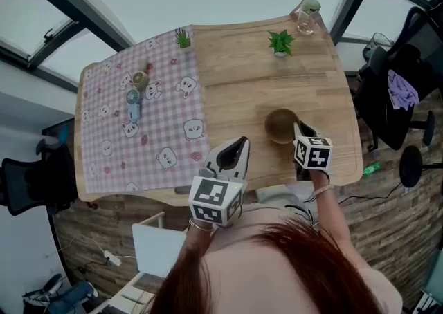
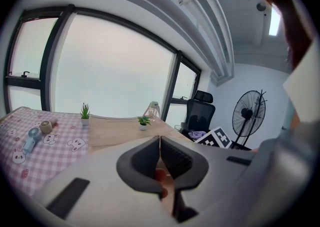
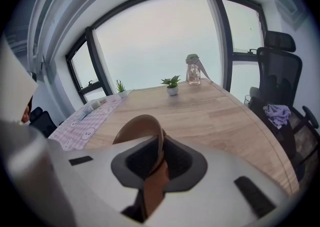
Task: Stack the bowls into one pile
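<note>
A brown bowl [image 1: 280, 126] sits upright on the wooden table [image 1: 277, 84], right of centre and near the front edge. My right gripper [image 1: 297, 126] reaches it from the right side. In the right gripper view, the bowl's [image 3: 137, 128] thin rim stands between the jaws of this gripper [image 3: 159, 136], which are slightly parted and look loose on it. My left gripper [image 1: 242, 141] hovers over the table's front edge, left of the bowl. Its jaws [image 2: 159, 138] meet, with nothing between them. No other bowl is in view.
A pink checked cloth [image 1: 138, 119] covers the table's left part and carries a small blue fan [image 1: 132, 105] and a round trinket [image 1: 140, 79]. Two small potted plants [image 1: 280, 43] [image 1: 183, 38] and a glass bottle [image 1: 305, 16] stand along the far edge. An office chair [image 1: 394, 98] is to the right.
</note>
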A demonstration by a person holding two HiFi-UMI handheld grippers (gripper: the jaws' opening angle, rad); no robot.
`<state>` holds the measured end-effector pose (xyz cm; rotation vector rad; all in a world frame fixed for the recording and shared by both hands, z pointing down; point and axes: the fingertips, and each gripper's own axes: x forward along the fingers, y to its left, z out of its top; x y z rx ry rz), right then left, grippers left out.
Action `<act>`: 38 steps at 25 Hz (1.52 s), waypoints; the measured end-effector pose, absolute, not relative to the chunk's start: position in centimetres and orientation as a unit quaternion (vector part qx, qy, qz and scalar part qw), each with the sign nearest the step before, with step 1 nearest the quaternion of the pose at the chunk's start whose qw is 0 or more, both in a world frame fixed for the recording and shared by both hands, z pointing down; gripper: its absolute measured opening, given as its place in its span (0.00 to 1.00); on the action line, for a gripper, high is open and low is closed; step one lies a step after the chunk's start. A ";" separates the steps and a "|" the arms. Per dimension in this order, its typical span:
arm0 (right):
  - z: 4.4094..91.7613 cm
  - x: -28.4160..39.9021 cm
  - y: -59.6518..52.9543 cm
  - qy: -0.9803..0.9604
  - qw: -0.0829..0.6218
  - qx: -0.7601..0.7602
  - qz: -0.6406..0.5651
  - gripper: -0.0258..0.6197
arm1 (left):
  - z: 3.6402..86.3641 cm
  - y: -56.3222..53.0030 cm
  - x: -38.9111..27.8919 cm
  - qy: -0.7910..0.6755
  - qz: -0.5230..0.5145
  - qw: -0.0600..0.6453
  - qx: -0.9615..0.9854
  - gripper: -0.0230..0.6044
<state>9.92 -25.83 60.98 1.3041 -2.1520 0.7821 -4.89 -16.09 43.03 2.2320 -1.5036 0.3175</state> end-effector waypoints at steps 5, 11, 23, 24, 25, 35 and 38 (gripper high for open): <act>61.0 9.9 -26.0 -0.796 0.283 0.479 0.237 0.10 | 43.2 -16.3 -4.5 -0.542 0.118 0.214 0.804 0.05; 61.4 9.9 -26.0 -0.800 0.294 0.469 0.231 0.12 | 43.2 -16.6 -4.3 -0.550 0.116 0.212 0.799 0.05; 62.1 10.3 -26.7 -0.819 0.313 0.441 0.194 0.14 | 43.5 -16.2 -2.4 -0.576 0.101 0.218 0.781 0.05; 62.1 10.4 -26.7 -0.820 0.312 0.439 0.193 0.14 | 43.6 -16.1 -2.0 -0.575 0.102 0.218 0.782 0.05; 62.2 10.4 -26.7 -0.822 0.310 0.436 0.194 0.15 | 43.6 -16.0 -1.7 -0.574 0.104 0.217 0.782 0.05; 59.8 11.0 -27.0 -0.842 0.236 0.435 0.213 0.09 | 43.4 -16.3 -1.1 -0.578 0.112 0.203 0.783 0.05; 58.9 11.2 -26.8 -0.845 0.220 0.438 0.212 0.09 | 43.1 -16.3 -1.2 -0.577 0.113 0.198 0.784 0.05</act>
